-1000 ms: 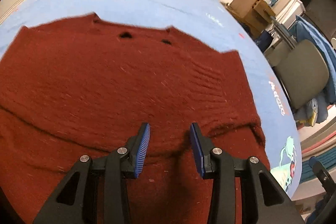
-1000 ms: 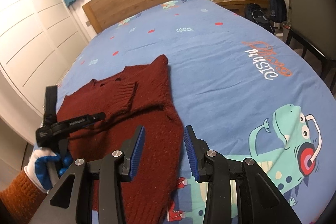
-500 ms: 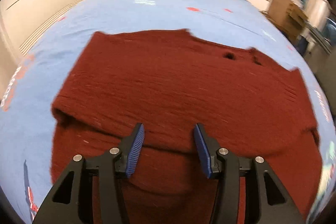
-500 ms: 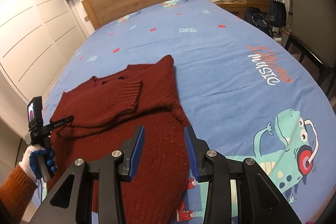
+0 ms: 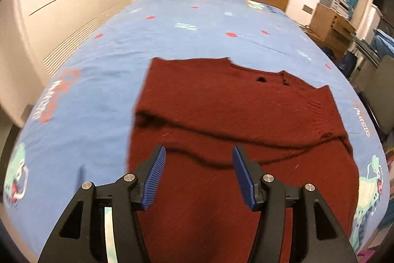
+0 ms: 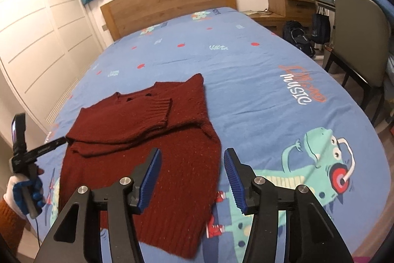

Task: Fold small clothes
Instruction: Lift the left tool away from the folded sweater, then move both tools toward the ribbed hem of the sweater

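- Two grippers, both with jaws wide and holding nothing.
- Red sweater [image 6: 138, 137] lies flat on the blue bedspread [image 6: 258, 80], sleeves folded across the chest, long axis toward the headboard.
- Left gripper [image 5: 199, 179] hovers over the hem, nearer.
- Right gripper [image 6: 192, 179] hangs above the right hem edge.

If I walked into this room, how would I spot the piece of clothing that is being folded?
Look at the big bed with the wooden headboard and blue cartoon-printed cover. Near its foot, on the side by the white wardrobe doors, lies a dark red knitted sweater. It is the only garment on the bed, with its sleeves folded across its chest, one ribbed cuff showing on top.
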`<state>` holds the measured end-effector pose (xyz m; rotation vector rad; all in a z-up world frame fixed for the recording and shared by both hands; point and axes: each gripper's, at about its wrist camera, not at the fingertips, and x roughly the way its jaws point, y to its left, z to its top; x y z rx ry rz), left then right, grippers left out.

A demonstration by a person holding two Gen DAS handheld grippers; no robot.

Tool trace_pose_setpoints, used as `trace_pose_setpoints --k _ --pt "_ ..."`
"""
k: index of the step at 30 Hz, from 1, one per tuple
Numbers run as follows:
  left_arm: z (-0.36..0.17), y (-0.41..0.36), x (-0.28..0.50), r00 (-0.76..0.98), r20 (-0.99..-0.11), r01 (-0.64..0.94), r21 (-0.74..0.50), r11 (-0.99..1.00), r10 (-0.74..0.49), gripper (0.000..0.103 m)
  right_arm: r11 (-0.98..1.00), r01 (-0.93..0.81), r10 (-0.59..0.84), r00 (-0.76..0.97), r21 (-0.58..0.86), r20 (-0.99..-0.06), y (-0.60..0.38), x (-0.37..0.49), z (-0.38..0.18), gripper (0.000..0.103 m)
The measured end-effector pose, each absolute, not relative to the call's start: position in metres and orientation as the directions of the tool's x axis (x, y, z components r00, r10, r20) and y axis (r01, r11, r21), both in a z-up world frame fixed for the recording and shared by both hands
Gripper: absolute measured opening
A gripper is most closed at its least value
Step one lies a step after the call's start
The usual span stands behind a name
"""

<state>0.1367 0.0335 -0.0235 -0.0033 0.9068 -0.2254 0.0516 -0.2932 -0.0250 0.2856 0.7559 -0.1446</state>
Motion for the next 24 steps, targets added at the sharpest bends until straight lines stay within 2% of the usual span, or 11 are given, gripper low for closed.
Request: trace_pose_setpoints --k 4,15,18,24 --pt "-0.009 0.071 0.109 0.604 -0.780 0.148 -0.097 0.984 -0.167 0.054 0.946 0.247 -0.046 0.746 0.211 -0.665 -0.297 0.024 -0.014 0.065" --pt "0.034 0.147 0.036 0.650 -0.752 0.066 -0.087 0.994 -0.109 0.055 0.940 0.226 -0.013 0.771 0.255 -0.637 -0.293 -0.023 0.007 0.072" --pt "0.040 0.162 0.018 0.660 -0.745 0.047 -0.088 0.995 -0.097 0.055 0.948 0.211 -0.011 0.769 0.238 -0.639 -0.285 -0.031 0.011 0.076" --pt "0.038 0.184 -0.017 0.665 -0.743 0.036 -0.068 0.997 -0.075 0.055 0.965 0.176 -0.008 0.762 0.196 -0.647 -0.277 -0.048 0.024 0.077"
